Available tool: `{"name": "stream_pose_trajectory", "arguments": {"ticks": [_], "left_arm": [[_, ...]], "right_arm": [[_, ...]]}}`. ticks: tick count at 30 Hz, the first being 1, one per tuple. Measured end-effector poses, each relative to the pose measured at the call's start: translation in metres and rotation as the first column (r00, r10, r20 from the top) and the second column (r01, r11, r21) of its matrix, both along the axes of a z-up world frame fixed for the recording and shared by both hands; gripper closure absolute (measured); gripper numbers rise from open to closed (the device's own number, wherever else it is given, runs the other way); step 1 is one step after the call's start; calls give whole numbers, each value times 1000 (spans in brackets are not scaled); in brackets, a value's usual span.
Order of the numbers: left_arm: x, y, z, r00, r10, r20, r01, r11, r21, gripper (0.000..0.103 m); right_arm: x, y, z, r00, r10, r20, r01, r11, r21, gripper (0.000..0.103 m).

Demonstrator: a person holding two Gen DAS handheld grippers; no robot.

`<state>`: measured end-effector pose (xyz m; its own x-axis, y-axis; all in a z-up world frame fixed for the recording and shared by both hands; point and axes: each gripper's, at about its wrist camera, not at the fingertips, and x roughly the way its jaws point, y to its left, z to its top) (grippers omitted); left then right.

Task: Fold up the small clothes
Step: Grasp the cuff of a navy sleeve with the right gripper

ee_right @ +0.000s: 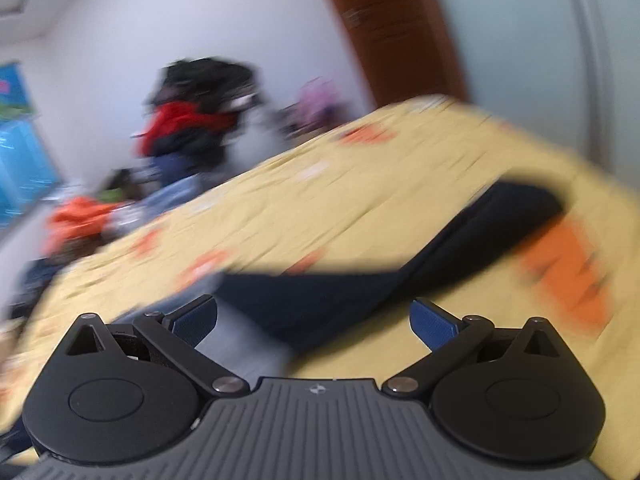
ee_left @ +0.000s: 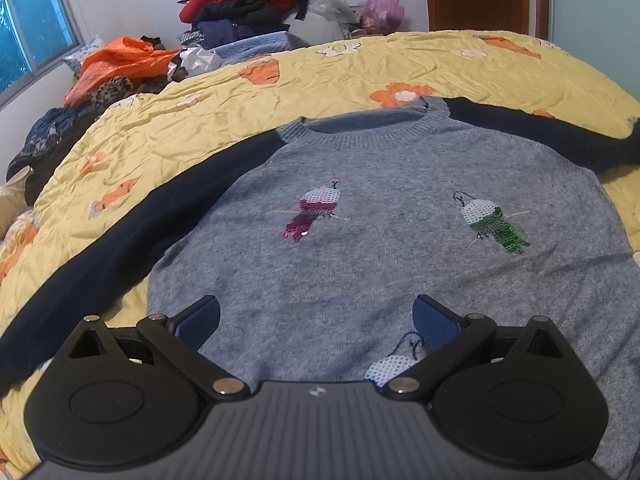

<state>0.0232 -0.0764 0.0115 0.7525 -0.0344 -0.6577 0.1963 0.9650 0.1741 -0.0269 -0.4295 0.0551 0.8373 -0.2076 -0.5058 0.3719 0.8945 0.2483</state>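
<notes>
sweater (ee_left: 380, 248) lies flat, front up, on the yellow flowered bedspread (ee_left: 280, 80). grey body, dark navy sleeves. neck opening at 12 o'clock in the left wrist view, hem toward 6, under the camera. left sleeve (ee_left: 120, 224) runs out to 8 o'clock, straight. right sleeve (ee_left: 540, 128) runs off toward 2 o'clock. two sequin birds on the chest, part of a third near the hem.

left gripper (ee_left: 316, 322): jaws wide apart, nothing between them, poised over the lower body of the sweater. contact with the knit: cannot tell.

right gripper (ee_right: 314, 322): jaws wide too, holding nothing. view badly blurred. navy sleeve (ee_right: 400, 256) stretches from between the fingers out to 2 o'clock across the bedspread.

progress, as judged: garment is spread and smoothed, no fold made yet. both sleeves still out, body full width. all folding is left: sleeves in, sides in, then hem up toward the neck.

pile of clothes (ee_left: 244, 4) at 11 o'clock beyond the bed, well apart.
</notes>
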Motion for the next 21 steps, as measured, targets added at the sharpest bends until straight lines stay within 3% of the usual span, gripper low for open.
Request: {"name": "stream_pose_trajectory", "arguments": {"ticks": [3,8,11,14,17,19,21], "left_arm": [[3,-3,-6,1000,-4,-18,4,999,40,0],[9,-4,-10,1000,8,-30,-5,997,80,0],[13,-4,-12,999,16,-47,-12,997,82,0],[15,-3,-12,999,9,-50,-5,997,80,0],[14,-3,-10,999,-3,-41,6,997,76,0],[15,-4,-10,999,-8,-42,11,997,73,0],[14,-4,-10,999,-15,-44,17,998,61,0]], "right_arm": [[44,-47,-5,990,-101,-99,105,994,30,0],[101,-79,-34,989,-6,-145,42,969,245,0],[135,-79,-61,978,-14,-208,82,943,323,0],[146,-73,-70,931,-143,-336,232,943,240,1],[118,-62,-57,915,-233,-331,269,961,69,1],[83,-59,-54,894,-307,-326,314,949,-33,0],[42,-68,-59,878,-349,-326,364,931,-16,0]]}}
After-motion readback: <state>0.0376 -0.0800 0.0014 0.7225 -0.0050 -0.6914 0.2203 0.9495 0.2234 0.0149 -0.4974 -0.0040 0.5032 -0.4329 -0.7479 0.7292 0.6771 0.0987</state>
